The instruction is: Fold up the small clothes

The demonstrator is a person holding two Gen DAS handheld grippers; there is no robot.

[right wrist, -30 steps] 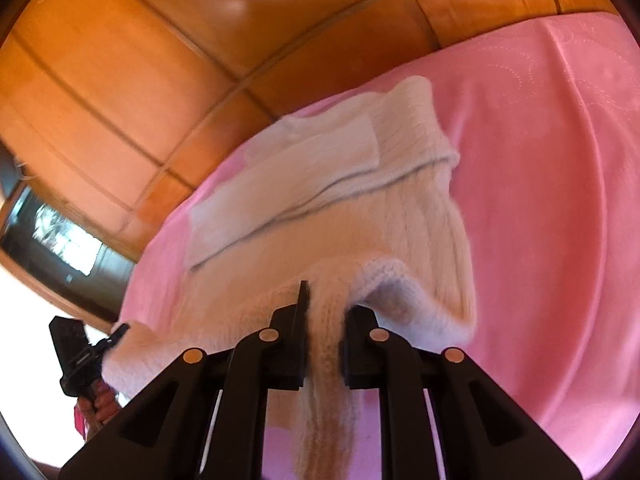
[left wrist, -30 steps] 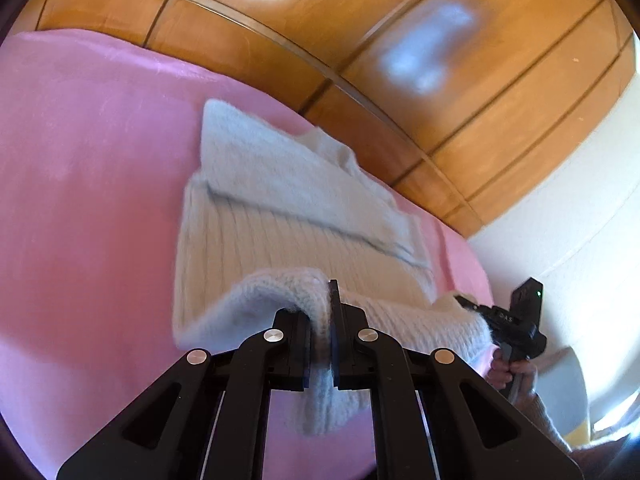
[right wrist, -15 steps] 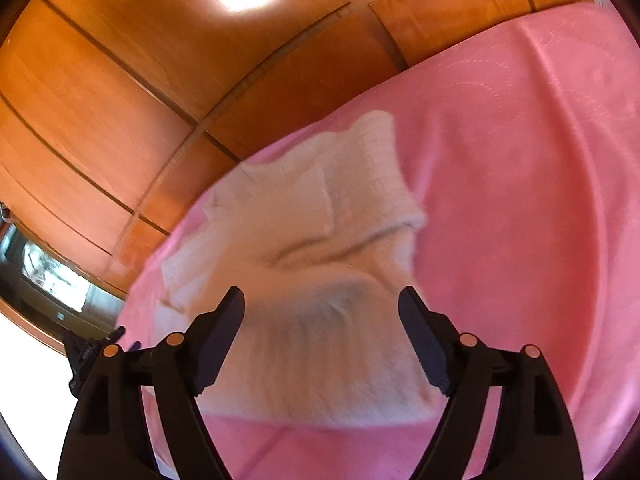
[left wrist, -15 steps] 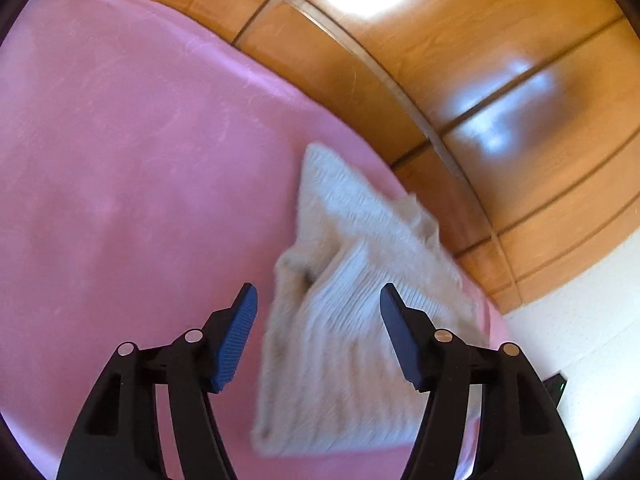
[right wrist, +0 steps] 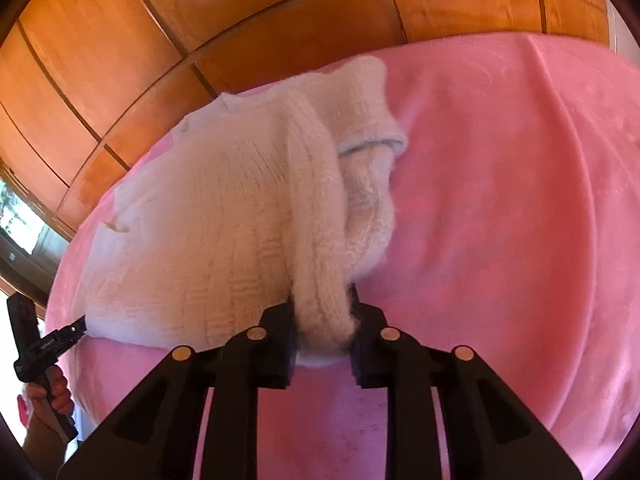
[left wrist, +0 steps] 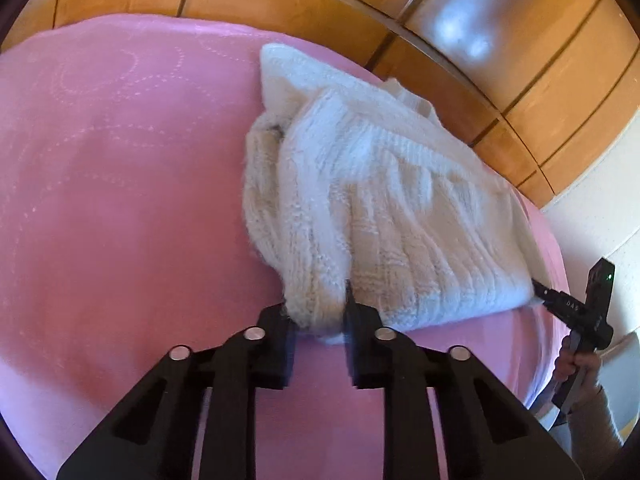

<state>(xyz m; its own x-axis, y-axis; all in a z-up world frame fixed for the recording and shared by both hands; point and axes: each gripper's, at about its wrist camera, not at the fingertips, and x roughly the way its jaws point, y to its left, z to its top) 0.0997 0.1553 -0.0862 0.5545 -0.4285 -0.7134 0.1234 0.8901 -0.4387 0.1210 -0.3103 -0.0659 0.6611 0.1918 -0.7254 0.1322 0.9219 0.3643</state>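
Sweater [left wrist: 384,200] looks white, fluffy and bunched up on the pink blanket [left wrist: 120,200]. Left gripper [left wrist: 318,312] pinches one near corner between its jaws. Right gripper [right wrist: 322,320] pinches the other.

L gripper [left wrist: 318,312] & R gripper [right wrist: 322,314] – both clamped

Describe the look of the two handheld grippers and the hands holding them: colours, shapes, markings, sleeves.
Both the left gripper and the right gripper are matte black, with angular two-bar linkage arms and round silver pivot pins. Seen from the left wrist, the right gripper's body carries small white lettering and a green indicator light. Bare hands grip the handles; the right hand shows a light grey-beige sleeve. No cables show.
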